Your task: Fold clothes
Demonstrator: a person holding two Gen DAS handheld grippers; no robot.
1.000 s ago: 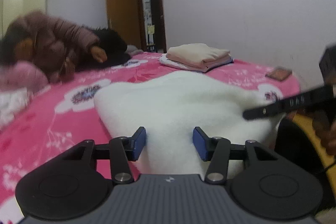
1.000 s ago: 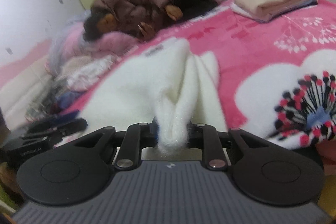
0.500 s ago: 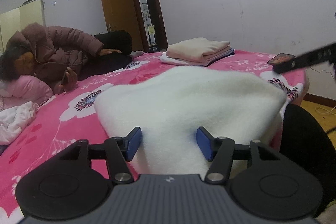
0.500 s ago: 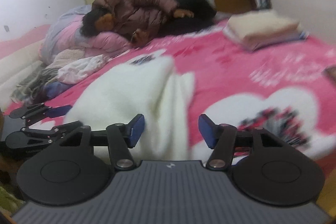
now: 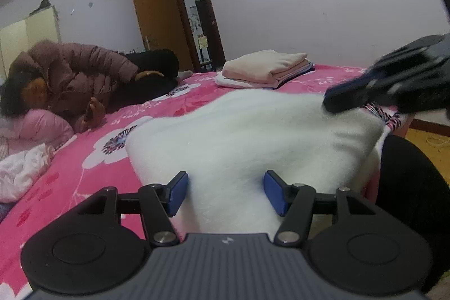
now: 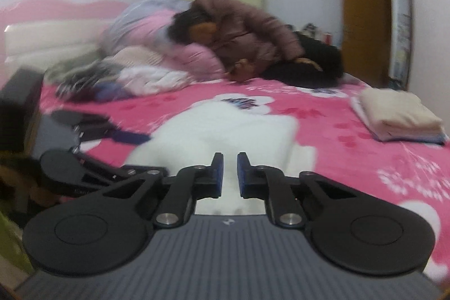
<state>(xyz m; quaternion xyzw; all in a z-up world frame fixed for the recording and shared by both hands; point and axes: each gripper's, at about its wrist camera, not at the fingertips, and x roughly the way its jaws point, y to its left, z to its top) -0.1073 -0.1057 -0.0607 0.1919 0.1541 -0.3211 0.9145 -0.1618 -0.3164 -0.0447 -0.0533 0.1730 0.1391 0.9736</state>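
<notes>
A white fluffy garment (image 5: pixel 253 137) lies folded on the pink flowered bed cover (image 5: pixel 70 187). My left gripper (image 5: pixel 227 193) sits at its near edge, open, with the cloth running between the blue pads and neither pad pressing it. In the right wrist view the same garment (image 6: pixel 239 125) lies flat beyond my right gripper (image 6: pixel 230 167). Its jaws are closing to a thin slit, and nothing is between them. The right gripper (image 5: pixel 332 100) shows blurred above the garment's right corner. The left gripper (image 6: pixel 112 128) shows at the garment's left side.
A stack of folded clothes (image 5: pixel 267 69) sits further back on the bed. A person in a brown padded coat (image 5: pixel 78 80) lies across the far side. Loose clothes (image 6: pixel 135 72) pile near the headboard. A dark-clad leg (image 5: pixel 407 187) stands by the bed's edge. An open door (image 5: pixel 157 18) is behind.
My right gripper let go of the pinched fold of white cloth, opened wide, then closed with nothing in it while rising and rolling. The left jaws widened slightly; the garment now lies flatter.
</notes>
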